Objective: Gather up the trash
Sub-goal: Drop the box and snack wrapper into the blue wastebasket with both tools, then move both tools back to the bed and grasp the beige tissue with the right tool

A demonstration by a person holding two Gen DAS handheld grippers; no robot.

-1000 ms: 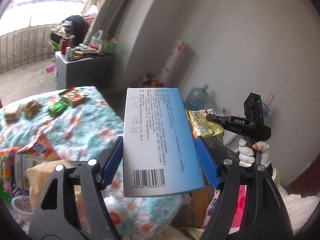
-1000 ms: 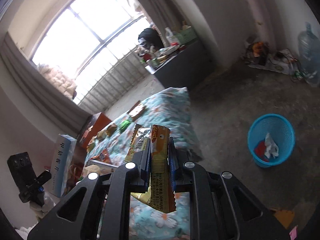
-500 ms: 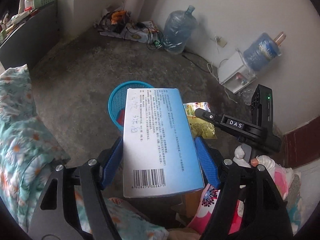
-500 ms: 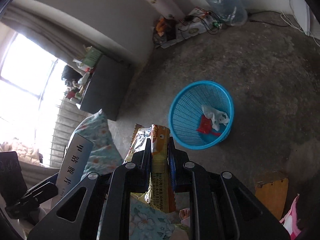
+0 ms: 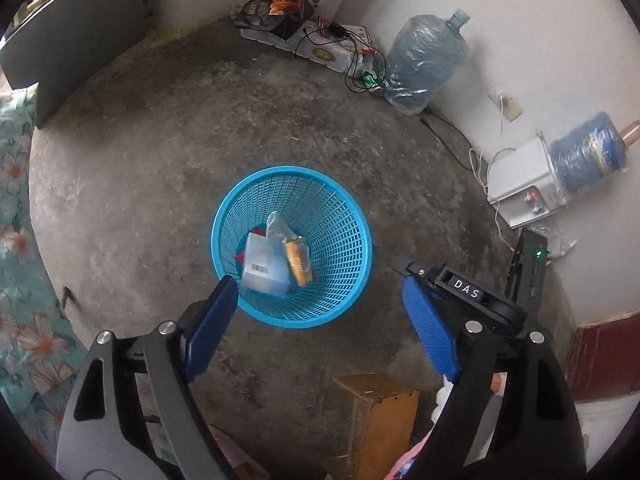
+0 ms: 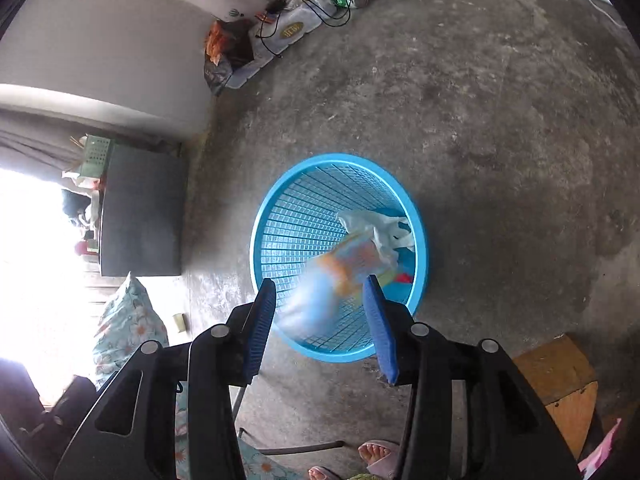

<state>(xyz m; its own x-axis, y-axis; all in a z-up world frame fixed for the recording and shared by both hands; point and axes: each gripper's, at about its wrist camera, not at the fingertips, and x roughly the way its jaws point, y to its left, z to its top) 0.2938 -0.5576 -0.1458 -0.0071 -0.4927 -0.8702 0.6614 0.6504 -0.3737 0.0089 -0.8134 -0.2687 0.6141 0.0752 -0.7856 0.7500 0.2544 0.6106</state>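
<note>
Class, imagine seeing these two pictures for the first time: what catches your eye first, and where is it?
The bright blue mesh basket on the grey concrete floor, mid-frame in both views. In it are a pale blue box, an orange snack wrapper and a white plastic bag. Both hand-held grippers, left and right, stand open above.

Basket (image 5: pixel 352 216): stands on the floor (image 5: pixel 160 152), mid-room, apart from the walls.
In the basket: a box (image 5: pixel 262 266) with a snack wrapper (image 5: pixel 298 260) just right of it; a plastic bag (image 5: pixel 278 226) behind both.
Left gripper (image 5: pixel 320 316): above the basket's near rim, fingers (image 5: pixel 210 322) either side of it.
Right gripper (image 6: pixel 320 316): over the near rim too.
Behind the basket: a water bottle (image 5: pixel 424 64) by the far wall.
Near side: a wooden stool (image 5: pixel 380 420).
Left edge: a bed (image 5: pixel 16 264).
</note>
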